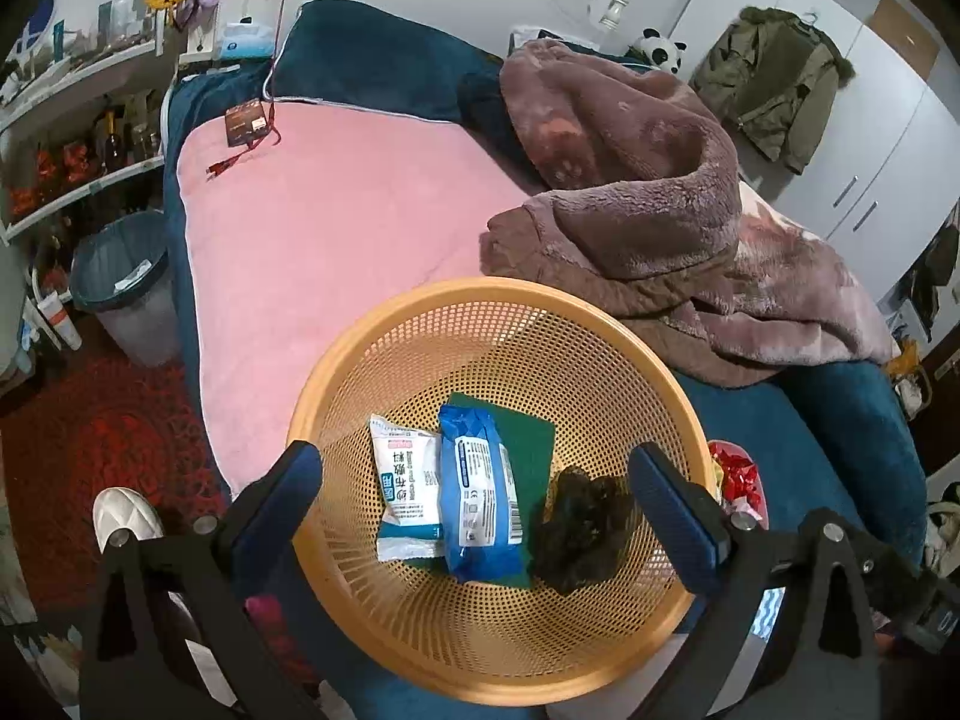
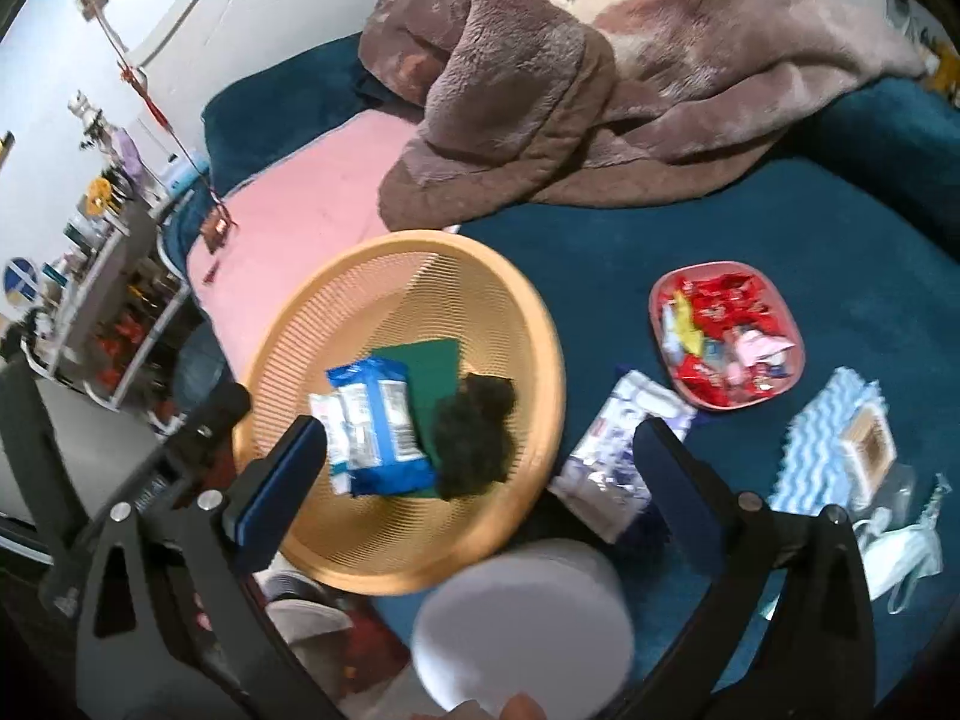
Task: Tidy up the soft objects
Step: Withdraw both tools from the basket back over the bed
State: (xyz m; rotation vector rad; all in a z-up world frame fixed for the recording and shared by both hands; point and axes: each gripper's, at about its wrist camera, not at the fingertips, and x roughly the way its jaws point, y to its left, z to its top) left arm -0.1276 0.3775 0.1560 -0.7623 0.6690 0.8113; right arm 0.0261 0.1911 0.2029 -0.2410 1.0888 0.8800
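Note:
An orange mesh basket (image 1: 600,324) sits on the bed and also shows in the right wrist view (image 2: 528,324). In it lie a white packet (image 1: 405,492), a blue wipes pack (image 1: 480,498), a green cloth (image 1: 528,438) and a dark fuzzy item (image 1: 579,531). My left gripper (image 1: 480,510) is open and empty above the basket. My right gripper (image 2: 480,468) is open and empty, over the basket's near right rim. A white-purple tissue pack (image 2: 618,450) lies just right of the basket. A blue-white wavy cloth (image 2: 828,450) and a face mask (image 2: 900,558) lie further right.
A brown fleece blanket (image 1: 648,192) is heaped behind the basket. A pink tray of red snack packets (image 2: 726,336) sits on the blue bedspread (image 2: 600,240). A white round object (image 2: 522,618) is close to the right camera. A bin (image 1: 120,282) and shelves stand left of the bed.

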